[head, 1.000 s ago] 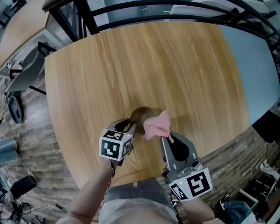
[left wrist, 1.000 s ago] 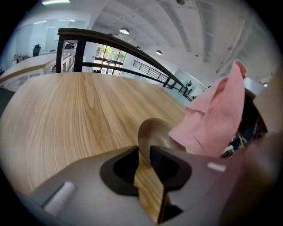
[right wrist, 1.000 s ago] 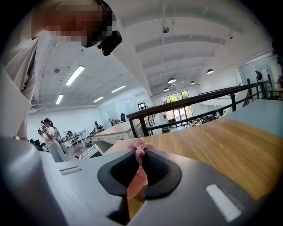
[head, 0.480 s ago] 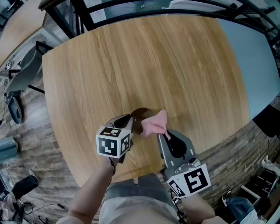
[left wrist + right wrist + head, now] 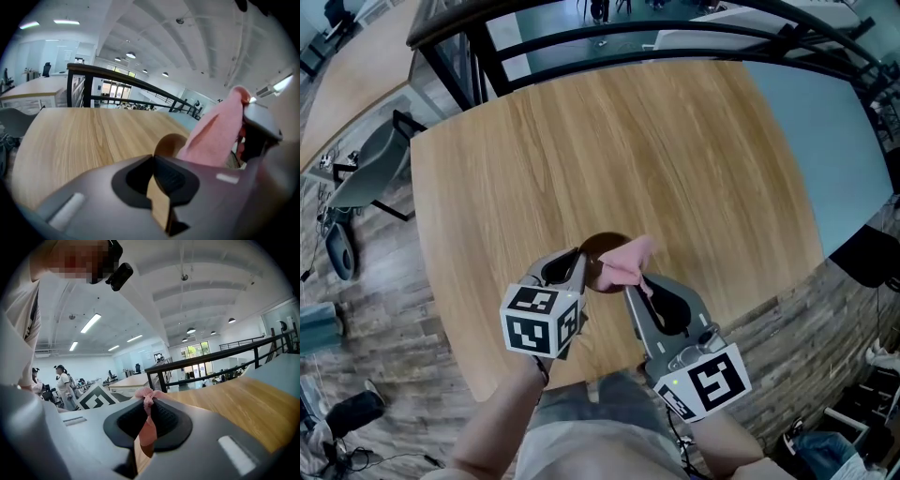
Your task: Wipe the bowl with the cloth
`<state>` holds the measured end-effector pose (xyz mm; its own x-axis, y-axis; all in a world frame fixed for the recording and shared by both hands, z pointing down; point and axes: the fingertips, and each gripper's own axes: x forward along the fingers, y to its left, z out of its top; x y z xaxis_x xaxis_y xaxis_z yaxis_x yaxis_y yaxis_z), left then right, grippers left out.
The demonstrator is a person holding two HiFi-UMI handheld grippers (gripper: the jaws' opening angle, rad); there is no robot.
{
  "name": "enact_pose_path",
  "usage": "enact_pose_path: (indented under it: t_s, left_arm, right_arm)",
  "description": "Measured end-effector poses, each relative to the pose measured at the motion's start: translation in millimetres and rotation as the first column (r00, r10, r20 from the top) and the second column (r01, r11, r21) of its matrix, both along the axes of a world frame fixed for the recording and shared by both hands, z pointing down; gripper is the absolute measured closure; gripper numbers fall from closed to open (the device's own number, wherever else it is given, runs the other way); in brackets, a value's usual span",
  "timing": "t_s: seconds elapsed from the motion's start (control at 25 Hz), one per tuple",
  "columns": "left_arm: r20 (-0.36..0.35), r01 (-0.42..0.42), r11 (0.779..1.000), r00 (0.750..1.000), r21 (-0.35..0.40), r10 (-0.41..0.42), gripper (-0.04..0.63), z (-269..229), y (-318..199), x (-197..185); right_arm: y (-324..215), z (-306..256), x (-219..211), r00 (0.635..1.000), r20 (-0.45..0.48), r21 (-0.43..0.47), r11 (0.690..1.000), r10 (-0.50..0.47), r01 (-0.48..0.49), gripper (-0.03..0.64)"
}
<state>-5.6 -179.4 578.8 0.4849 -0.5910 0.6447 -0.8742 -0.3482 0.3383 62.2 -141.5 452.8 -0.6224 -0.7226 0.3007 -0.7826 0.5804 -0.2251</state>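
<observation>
Open-plan office. Long desks [image 5: 132, 379] are standing beyond the right gripper [image 5: 148, 401], with people [image 5: 62, 380] standing off to its left. Strip lights [image 5: 91, 322] are glowing overhead. A black railing [image 5: 122, 79] is running ahead of the left gripper [image 5: 153, 159].

left tool [image 5: 579, 270] just closed, gripping bowl [image 5: 595, 251] rim

Soft, crumpled pink cloth [image 5: 149, 427] sits between the right gripper's [image 5: 149, 402] matt grey plastic fingers [image 5: 211, 434]. Just past the left gripper's [image 5: 153, 157] fingers are a smooth brown wood-look bowl [image 5: 171, 143] and a matt, pale wood-grain counter [image 5: 84, 136].
</observation>
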Motion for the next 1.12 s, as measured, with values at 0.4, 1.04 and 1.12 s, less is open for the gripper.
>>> enact_pose_path:
  t_s: [0.4, 1.04, 1.12]
  left_arm:
    - [-0.003, -0.023, 0.98, 1.0, 0.198, 0.024, 0.583, -124.5, 37.5, 1.4]
    - [0.136, -0.132, 0.915, 0.987, 0.381, 0.086, 0.581, -208.9, 103.2, 11.9]
    - [0.152, -0.139, 0.91, 0.985, 0.39, 0.085, 0.581, -210.2, 104.3, 9.4]
  right_arm:
    - [25.8, -64.9, -16.8, 0.977, -0.211, 0.097, 0.994, -0.03, 0.052, 0.594]
    - [60.7, -71.4, -36.0, 0.877, -0.477, 0.089, 0.991, -0.046, 0.1, 0.594]
    - [58.4, -70.6, -38.1, 0.874, -0.484, 0.093, 0.992, -0.033, 0.089, 0.594]
